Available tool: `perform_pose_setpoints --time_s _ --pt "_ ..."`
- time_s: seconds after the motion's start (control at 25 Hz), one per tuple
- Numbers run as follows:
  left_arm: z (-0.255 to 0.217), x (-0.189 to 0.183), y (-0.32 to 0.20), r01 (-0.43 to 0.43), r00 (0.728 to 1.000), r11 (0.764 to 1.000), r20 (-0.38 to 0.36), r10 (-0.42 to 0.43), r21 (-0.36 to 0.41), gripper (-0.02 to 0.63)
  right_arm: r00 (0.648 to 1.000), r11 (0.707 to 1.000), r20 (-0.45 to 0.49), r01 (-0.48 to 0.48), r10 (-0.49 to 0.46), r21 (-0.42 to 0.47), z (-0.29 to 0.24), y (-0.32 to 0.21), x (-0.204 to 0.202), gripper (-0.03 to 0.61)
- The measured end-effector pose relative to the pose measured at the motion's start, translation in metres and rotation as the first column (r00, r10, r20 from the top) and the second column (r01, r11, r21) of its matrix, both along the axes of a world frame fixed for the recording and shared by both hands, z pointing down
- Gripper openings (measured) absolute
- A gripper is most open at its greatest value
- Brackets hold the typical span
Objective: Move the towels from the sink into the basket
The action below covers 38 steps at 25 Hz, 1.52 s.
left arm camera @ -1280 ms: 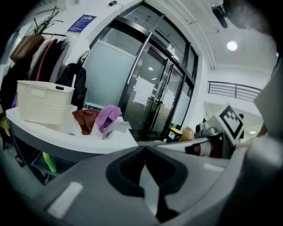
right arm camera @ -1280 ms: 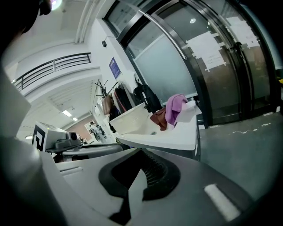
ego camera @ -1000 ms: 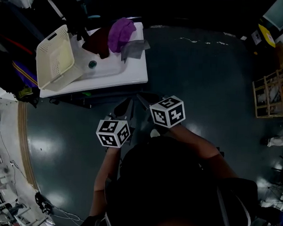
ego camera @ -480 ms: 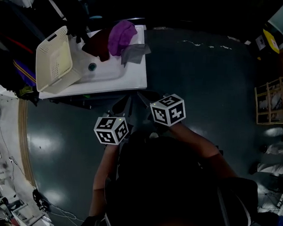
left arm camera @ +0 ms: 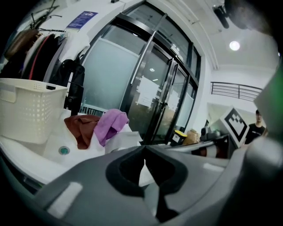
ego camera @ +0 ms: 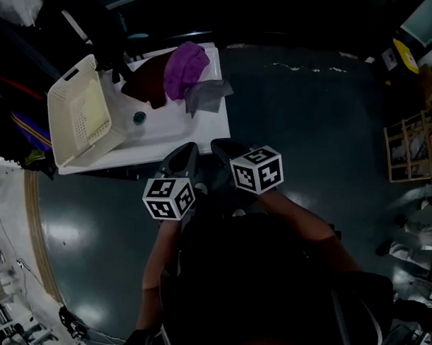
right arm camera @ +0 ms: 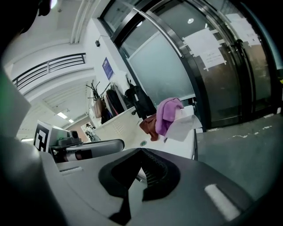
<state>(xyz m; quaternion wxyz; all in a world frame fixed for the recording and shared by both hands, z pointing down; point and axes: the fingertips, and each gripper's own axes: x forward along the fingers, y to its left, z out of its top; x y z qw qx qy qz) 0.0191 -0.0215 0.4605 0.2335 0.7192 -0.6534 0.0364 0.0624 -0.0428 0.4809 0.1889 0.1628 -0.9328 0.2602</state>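
Note:
Three towels hang over the far right rim of the white sink (ego camera: 176, 130): a purple towel (ego camera: 186, 67), a brown towel (ego camera: 150, 80) and a grey towel (ego camera: 208, 96). A cream basket (ego camera: 76, 117) leans tilted at the sink's left end. My left gripper (ego camera: 185, 160) and right gripper (ego camera: 224, 149) are side by side just in front of the sink, both shut and empty. The left gripper view has the basket (left arm camera: 26, 112), brown towel (left arm camera: 82, 127) and purple towel (left arm camera: 110, 123) beyond the shut left gripper (left arm camera: 143, 152). The right gripper view looks past the shut right gripper (right arm camera: 140, 154) to the purple towel (right arm camera: 168, 112).
The sink's drain (ego camera: 139, 117) shows in the basin. Dark clothes hang on a rack (ego camera: 101, 23) behind the sink. A wooden crate (ego camera: 415, 143) stands at the far right on the dark floor. Glass doors (left arm camera: 154, 88) rise behind the sink.
The sink and basket have come closer to both grippers in the head view. Both grippers stay shut and empty.

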Motion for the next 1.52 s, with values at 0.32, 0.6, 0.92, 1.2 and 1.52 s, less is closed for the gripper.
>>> perform_pose_setpoints --time_s 0.32,0.6,0.92,1.2,1.52 --pt "-0.007 -0.054 -0.047 -0.066 0.998 0.998 0.009 0.066 0.008 0.005 0.996 0.996 -0.013 -0.089 0.089 0.011 -0.008 -0.042 -0.046 -0.006" --pt "-0.007 -0.083 -0.074 -0.124 0.992 0.992 -0.011 0.124 0.013 0.005 0.989 0.990 -0.035 -0.142 0.142 0.015 -0.007 -0.061 -0.076 -0.006" --pt "-0.003 -0.101 -0.094 -0.194 0.981 0.981 -0.020 0.194 0.018 0.010 0.976 0.976 -0.042 -0.215 0.216 0.026 -0.013 -0.086 -0.103 -0.006" --pt "0.001 -0.118 -0.113 -0.230 0.972 0.972 -0.037 0.232 0.046 0.009 0.964 0.967 -0.075 -0.252 0.255 0.045 -0.011 -0.095 -0.113 -0.006" --pt "0.002 -0.121 -0.135 -0.197 0.980 0.979 0.005 0.197 0.052 0.009 0.962 0.964 -0.072 -0.261 0.265 0.058 -0.015 -0.120 -0.109 -0.006"
